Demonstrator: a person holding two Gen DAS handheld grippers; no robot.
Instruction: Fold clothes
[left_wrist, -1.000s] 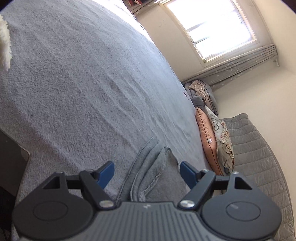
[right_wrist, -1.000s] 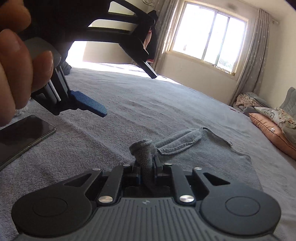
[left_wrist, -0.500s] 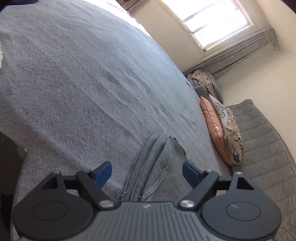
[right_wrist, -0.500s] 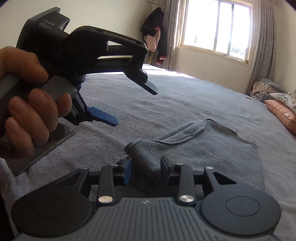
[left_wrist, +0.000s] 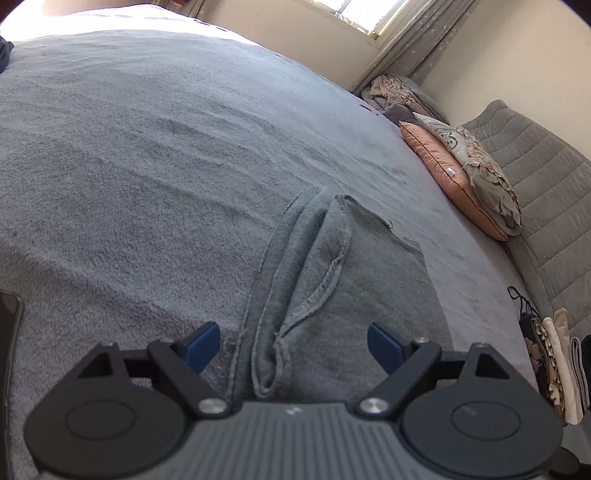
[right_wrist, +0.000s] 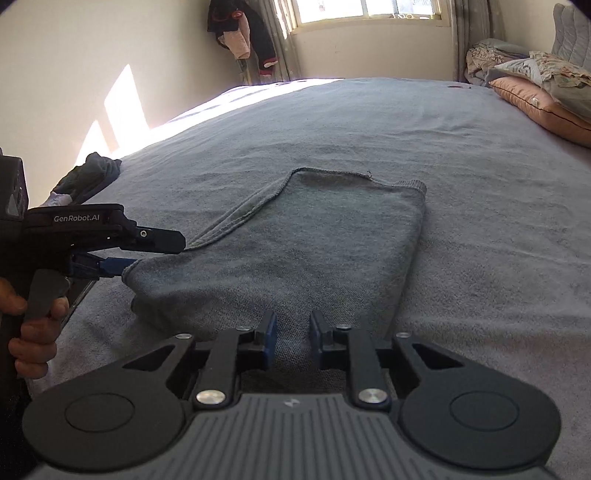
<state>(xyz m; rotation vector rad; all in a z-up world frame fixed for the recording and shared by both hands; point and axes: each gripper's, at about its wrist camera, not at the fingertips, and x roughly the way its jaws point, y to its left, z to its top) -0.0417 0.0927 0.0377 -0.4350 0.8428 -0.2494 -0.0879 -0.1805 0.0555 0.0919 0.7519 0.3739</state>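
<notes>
On the grey bed (right_wrist: 480, 192) a grey garment (right_wrist: 332, 240) lies flat, partly folded, its bunched edge nearest the left gripper (left_wrist: 291, 341), probably spread this way so the next fold can be laid over cleanly. That gripper's fingers (left_wrist: 201, 345) stand wide, straddling the rumpled hems without pressing them, and have just been opening. The right gripper (right_wrist: 291, 338) has narrow fingers that have just been closing, with cloth between them; whether they pinch it I cannot tell. A second ago the right fingers clamped a raised tuft of cloth; now the garment lies flat and the left gripper sits low at its corner.
</notes>
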